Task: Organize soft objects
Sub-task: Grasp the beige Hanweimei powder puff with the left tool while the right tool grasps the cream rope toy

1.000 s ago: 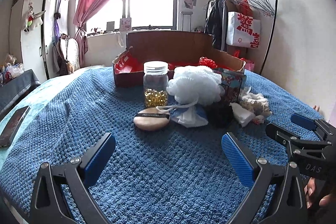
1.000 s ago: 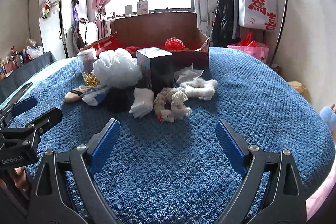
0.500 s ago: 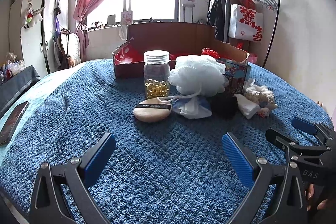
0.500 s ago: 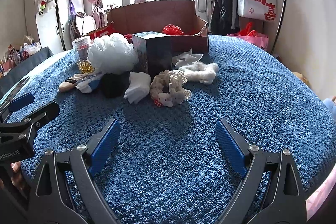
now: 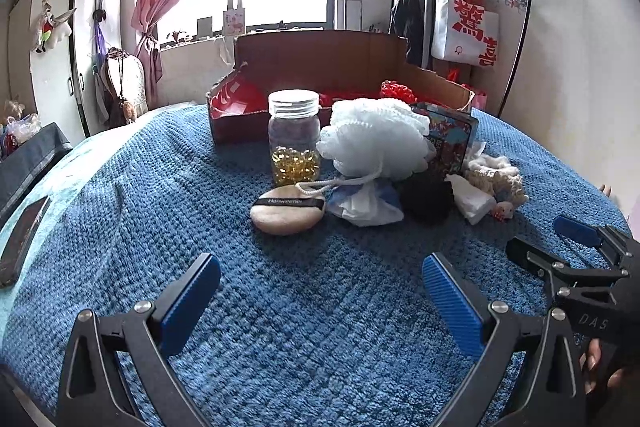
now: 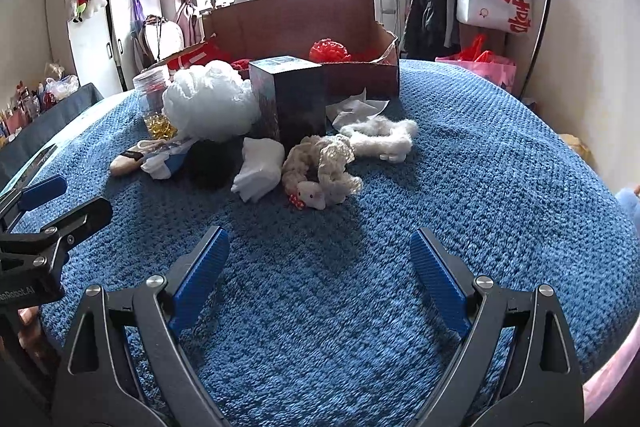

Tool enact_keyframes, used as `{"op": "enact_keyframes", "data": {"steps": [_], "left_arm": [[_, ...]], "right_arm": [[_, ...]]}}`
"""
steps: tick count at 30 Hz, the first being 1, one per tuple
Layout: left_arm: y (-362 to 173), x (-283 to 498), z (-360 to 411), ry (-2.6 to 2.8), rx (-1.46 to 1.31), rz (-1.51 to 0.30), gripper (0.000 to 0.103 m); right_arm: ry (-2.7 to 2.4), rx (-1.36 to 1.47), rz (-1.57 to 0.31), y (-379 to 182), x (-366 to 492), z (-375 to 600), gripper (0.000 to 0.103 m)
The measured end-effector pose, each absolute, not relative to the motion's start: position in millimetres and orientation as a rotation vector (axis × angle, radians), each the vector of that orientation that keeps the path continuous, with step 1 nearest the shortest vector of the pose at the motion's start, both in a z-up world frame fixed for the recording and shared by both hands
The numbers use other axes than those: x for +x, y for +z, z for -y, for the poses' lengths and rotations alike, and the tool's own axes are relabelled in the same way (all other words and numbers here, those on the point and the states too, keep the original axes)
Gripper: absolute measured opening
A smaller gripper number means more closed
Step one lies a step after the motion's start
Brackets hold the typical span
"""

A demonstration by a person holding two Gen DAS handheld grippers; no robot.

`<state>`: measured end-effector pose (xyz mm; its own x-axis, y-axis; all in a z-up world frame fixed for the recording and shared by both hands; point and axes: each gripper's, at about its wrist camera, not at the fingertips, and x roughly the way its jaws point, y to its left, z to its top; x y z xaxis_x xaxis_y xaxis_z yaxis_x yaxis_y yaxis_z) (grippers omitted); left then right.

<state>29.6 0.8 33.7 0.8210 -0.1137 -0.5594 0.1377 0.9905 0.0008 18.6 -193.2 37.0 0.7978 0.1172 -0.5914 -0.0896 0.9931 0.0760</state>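
Soft things lie in a cluster mid-bed: a white mesh bath pouf, a beige powder puff, a white-and-blue cloth, a black fuzzy ball, a white folded cloth, a cream lace scrunchie and a white fluffy scrunchie. My left gripper is open and empty, short of the puff. My right gripper is open and empty, short of the lace scrunchie.
A jar of yellow capsules and a dark printed box stand among the soft things. An open cardboard box holding red items sits behind them. A phone lies at the bed's left edge. A blue knit blanket covers the bed.
Both grippers have moved a little closer to the cluster, which looks slightly larger. Both stay open and empty. No object has moved.
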Motion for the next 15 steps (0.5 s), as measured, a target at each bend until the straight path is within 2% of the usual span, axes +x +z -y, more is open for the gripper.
{"op": "enact_keyframes", "data": {"steps": [13,15], "left_arm": [[50.3,69.0,-20.6,-0.161,0.071,-0.694,0.103],[50.0,77.6,-22.6,-0.173,0.076,-0.721,0.100]], "right_arm": [[0.080,0.051,-0.701,57.6,50.5,209.4,0.093],[0.079,0.053,-0.719,58.1,58.2,212.0,0.093]]}}
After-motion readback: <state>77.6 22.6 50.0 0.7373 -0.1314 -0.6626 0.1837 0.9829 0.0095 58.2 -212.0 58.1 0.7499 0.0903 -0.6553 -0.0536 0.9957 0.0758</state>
